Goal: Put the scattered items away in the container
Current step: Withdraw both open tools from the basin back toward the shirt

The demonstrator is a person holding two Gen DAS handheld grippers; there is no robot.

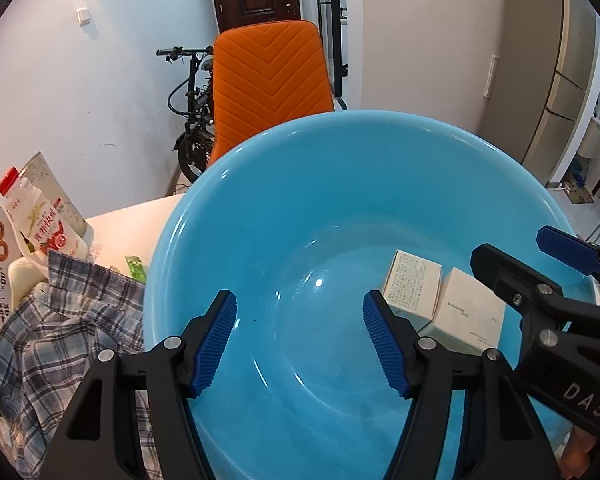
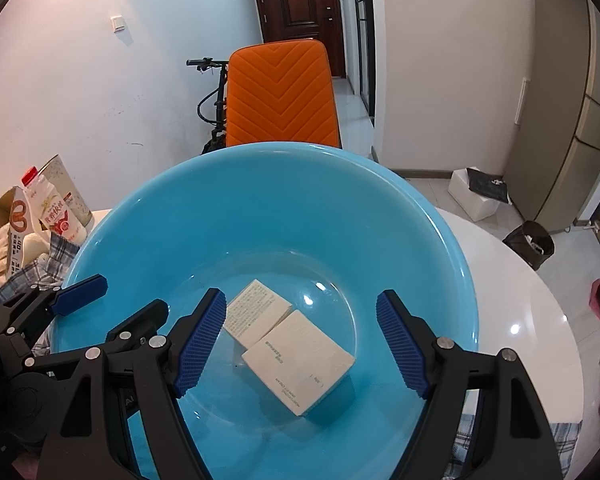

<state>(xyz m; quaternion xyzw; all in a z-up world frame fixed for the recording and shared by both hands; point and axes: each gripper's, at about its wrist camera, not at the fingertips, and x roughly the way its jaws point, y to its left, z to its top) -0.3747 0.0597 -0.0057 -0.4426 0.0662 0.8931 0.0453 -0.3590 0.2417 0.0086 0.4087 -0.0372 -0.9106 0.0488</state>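
Jaws of your right gripper [image 2: 300,344] gape empty above two white boxes [image 2: 296,356] lying inside the blue basin [image 2: 260,216]; your left gripper [image 1: 298,334] hangs half-open, holding nothing. Lift straight clear, then fetch the bottle [image 1: 40,224].

We see our left gripper [image 1: 299,338] and right gripper [image 2: 301,343] built alike above the blue basin [image 2: 236,216]: matte black arms with silver screws, ribbed blue pads [image 2: 201,343], and pale letters "DAS" on the right one.
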